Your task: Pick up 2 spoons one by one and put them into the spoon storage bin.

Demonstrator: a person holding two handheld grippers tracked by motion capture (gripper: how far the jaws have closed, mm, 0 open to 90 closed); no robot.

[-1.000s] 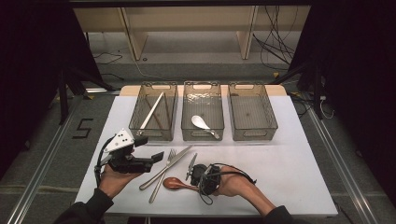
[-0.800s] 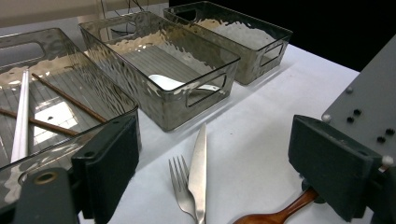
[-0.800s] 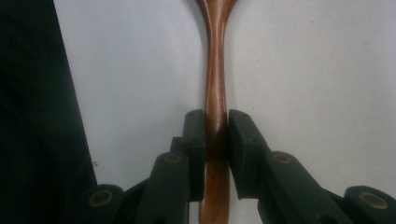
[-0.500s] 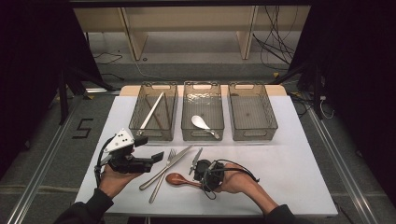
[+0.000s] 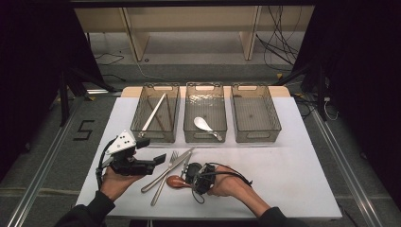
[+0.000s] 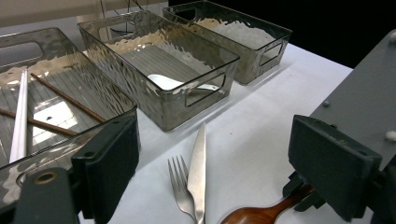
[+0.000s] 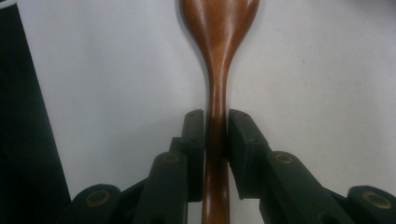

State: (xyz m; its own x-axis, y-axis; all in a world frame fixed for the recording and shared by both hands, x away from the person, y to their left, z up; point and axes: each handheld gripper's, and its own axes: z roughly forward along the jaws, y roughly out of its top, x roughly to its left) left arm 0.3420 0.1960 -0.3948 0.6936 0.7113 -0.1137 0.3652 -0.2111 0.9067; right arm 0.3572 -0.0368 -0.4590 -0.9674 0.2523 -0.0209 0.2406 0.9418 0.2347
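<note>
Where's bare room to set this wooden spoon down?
The white table is bare right of the right tool, below the empty right-hand clear bin. Crowded: the metal knife and metal fork lie between the tools; the left tool hovers beside them.

Left hand-held gripper [image 5: 158, 160] jaws wide apart, held low; right hand-held gripper [image 7: 215, 135] jaws clamped together, pointing left.

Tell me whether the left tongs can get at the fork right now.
Probably yes. The left tongs are open and hold nothing, and the fork lies on the table just ahead of them. The knife lies close along its right side and may crowd the grasp.
</note>
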